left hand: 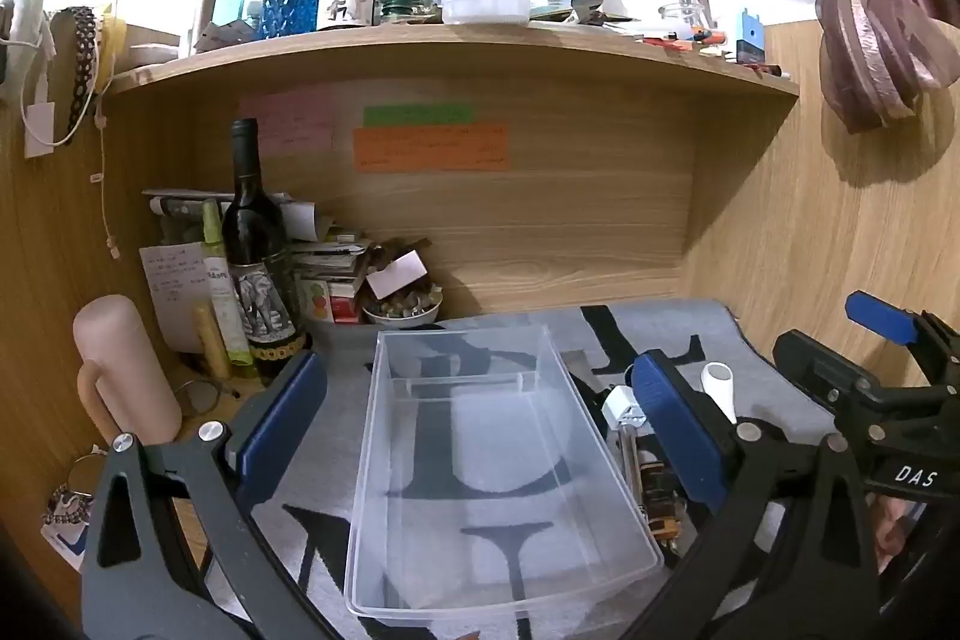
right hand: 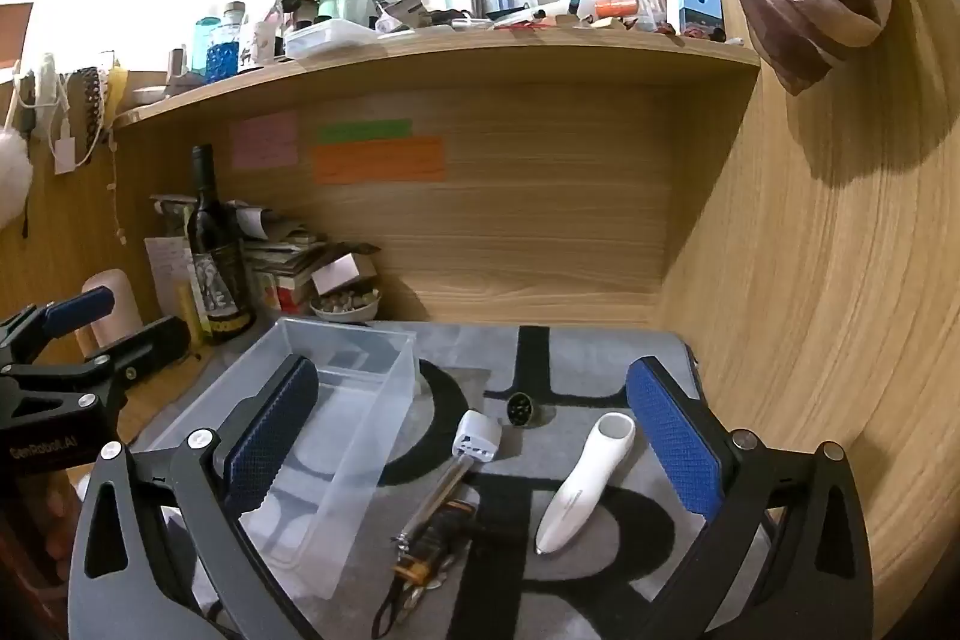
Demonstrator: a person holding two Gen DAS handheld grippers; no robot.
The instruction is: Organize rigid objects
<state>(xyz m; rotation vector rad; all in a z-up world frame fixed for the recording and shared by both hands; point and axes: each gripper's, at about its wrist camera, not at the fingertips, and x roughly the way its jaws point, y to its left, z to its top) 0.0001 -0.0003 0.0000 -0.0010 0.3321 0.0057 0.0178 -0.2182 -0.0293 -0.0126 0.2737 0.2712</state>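
Observation:
A clear, empty plastic bin (left hand: 498, 466) stands on a grey mat with black letters, between the fingers of my open left gripper (left hand: 480, 436). It also shows in the right wrist view (right hand: 336, 424), at the left. To its right lie a white handheld device (right hand: 585, 484), a white plug adapter (right hand: 478, 437), a metal rod with a keyring (right hand: 429, 526) and a small dark round object (right hand: 521, 409). My right gripper (right hand: 474, 448) is open and empty above these items. The white device (left hand: 720, 388) shows behind my left gripper's right finger.
A wine bottle (left hand: 255, 250), a pink mug (left hand: 123, 370), stacked papers and a bowl of stones (left hand: 403, 310) crowd the back left. A shelf (left hand: 456, 46) above carries several bottles and jars. A wooden wall (right hand: 810, 310) stands close on the right.

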